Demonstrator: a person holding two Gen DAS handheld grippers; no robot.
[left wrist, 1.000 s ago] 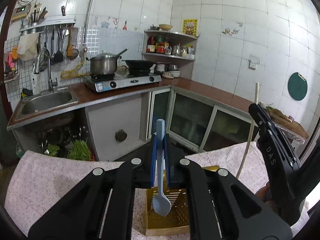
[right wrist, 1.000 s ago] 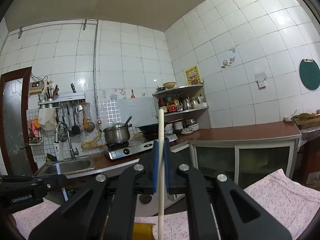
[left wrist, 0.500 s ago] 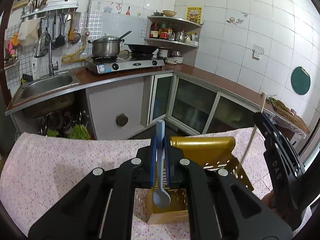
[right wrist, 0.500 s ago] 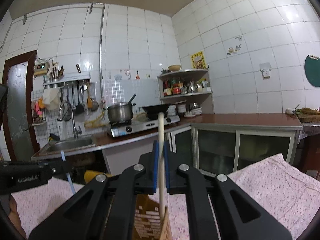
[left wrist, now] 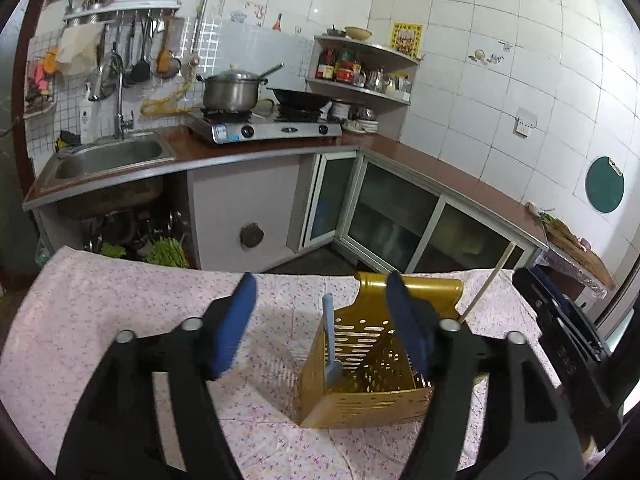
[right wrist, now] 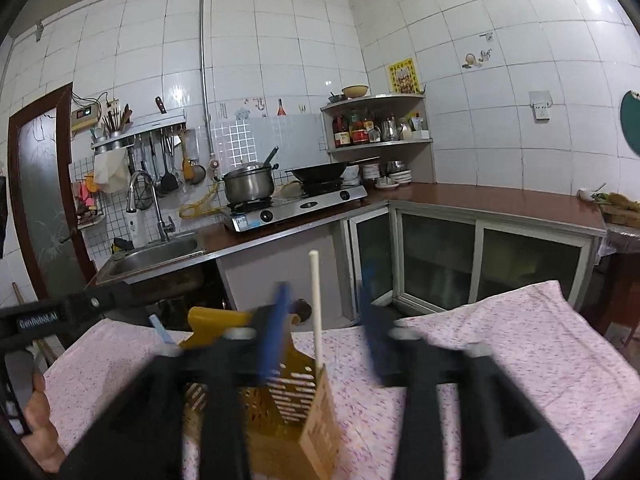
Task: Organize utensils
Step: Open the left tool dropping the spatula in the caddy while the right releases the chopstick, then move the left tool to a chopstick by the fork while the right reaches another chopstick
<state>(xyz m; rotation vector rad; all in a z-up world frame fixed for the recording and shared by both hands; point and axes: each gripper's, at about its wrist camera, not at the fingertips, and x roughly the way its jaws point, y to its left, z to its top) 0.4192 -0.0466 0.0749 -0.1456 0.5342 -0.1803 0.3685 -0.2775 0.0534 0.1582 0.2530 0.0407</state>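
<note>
A yellow slotted utensil holder (left wrist: 360,384) stands on the floral tablecloth (left wrist: 120,320). A light blue spoon (left wrist: 330,344) stands in its left side, bowl down, loose between the blue pads of my left gripper (left wrist: 320,320), whose jaws are opening wide. A cream chopstick (right wrist: 316,308) stands upright in the holder (right wrist: 312,416). It is free between the blurred pads of my right gripper (right wrist: 324,332), whose jaws are also opening. In the left wrist view the chopstick (left wrist: 486,284) leans out to the right, beside the right gripper's body (left wrist: 560,340).
Beyond the table runs an L-shaped counter (left wrist: 420,160) with a sink (left wrist: 108,158), a stove with a pot (left wrist: 230,92) and wok, and a corner shelf (right wrist: 376,120). The left gripper's arm (right wrist: 52,316) and a hand (right wrist: 40,412) sit at the left.
Both grippers came down over the holder and opened. The spoon and the chopstick left the pads and now stand in the holder.
</note>
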